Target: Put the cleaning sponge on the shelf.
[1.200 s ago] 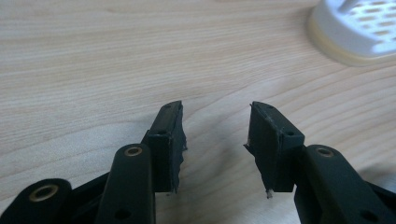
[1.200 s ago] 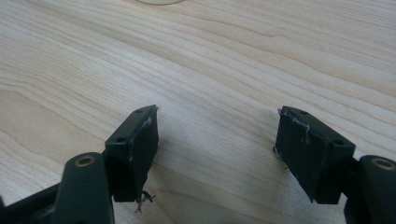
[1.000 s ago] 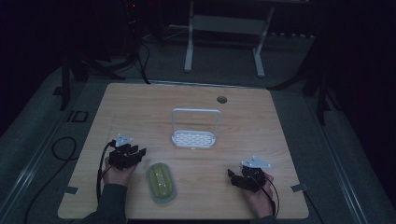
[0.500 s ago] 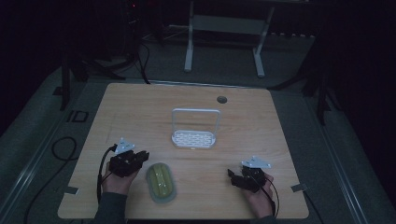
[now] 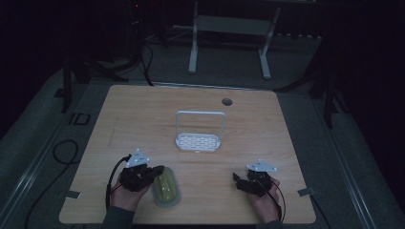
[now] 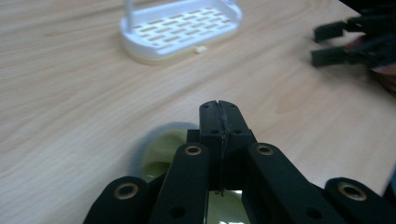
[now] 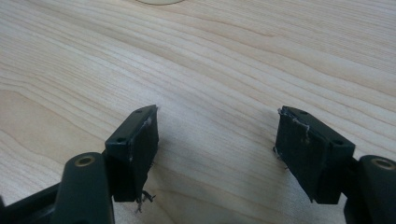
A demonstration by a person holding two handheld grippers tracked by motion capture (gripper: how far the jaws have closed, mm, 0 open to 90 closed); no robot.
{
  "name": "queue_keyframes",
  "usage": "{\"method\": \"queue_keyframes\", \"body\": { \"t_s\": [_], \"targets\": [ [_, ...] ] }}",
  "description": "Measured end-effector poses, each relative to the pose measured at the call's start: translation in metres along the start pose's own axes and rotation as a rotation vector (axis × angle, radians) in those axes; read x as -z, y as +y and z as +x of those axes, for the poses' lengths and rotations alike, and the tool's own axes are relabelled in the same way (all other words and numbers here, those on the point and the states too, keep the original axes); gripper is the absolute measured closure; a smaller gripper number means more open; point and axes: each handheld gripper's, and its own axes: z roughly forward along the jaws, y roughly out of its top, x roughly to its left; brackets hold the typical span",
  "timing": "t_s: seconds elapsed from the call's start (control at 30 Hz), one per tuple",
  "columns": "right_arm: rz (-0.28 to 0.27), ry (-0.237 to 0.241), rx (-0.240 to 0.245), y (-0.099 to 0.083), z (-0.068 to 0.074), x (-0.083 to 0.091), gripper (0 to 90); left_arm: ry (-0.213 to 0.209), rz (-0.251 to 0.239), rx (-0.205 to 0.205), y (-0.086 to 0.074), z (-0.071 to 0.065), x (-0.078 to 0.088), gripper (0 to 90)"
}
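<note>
Dish lies nearest, at the desk's front edge: a shallow yellow-green oval, probably light, stiff plastic and smooth enough to slip (best taken across its raised rim, I judge). Left gripper sits at its left rim; in the left gripper view its jaws have just been closing and now meet pad to pad with nothing between them, hovering over the dish. Right gripper rests near the front right, jaws spread wide and empty over bare wood. Farther back, mid-desk, stands a white slotted rack.
</note>
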Motion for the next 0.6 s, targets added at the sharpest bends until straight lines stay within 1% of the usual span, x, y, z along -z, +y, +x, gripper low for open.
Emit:
{"method": "queue_keyframes", "body": {
  "t_s": [0.03, 0.17, 0.27, 0.37, 0.4, 0.5, 0.57, 0.6],
  "targets": [
    [0.0, 0.0, 0.0, 0.0, 0.0, 0.0, 29.6, -0.002, 0.002, -0.002, 0.0, -0.002, 0.0, 89.7],
    [0.0, -0.001, 0.001, 0.0, 0.0, 0.0, 29.7, -0.021, 0.024, -0.042, -0.001, -0.015, 0.0, 89.7],
    [-0.001, -0.001, 0.001, 0.0, 0.0, 0.0, 29.7, -0.032, 0.046, -0.06, -0.004, -0.023, 0.0, 89.7],
    [-0.001, -0.001, 0.001, 0.0, 0.0, 0.0, 29.7, -0.043, 0.062, -0.063, -0.008, -0.026, -0.001, 89.7],
    [-0.001, -0.001, 0.001, 0.0, 0.0, 0.0, 29.8, -0.048, 0.066, -0.058, -0.01, -0.027, -0.001, 89.7],
    [-0.001, -0.001, 0.001, 0.0, 0.0, 0.0, 29.7, -0.058, 0.078, -0.063, -0.014, -0.031, -0.001, 89.7],
    [-0.001, -0.001, 0.001, 0.0, 0.0, 0.0, 29.8, -0.051, 0.092, -0.074, -0.016, -0.032, -0.003, 89.7],
    [-0.001, -0.001, 0.001, 0.0, 0.0, 0.0, 29.8, -0.057, 0.095, -0.065, -0.018, -0.032, -0.004, 89.7]
  ]
}}
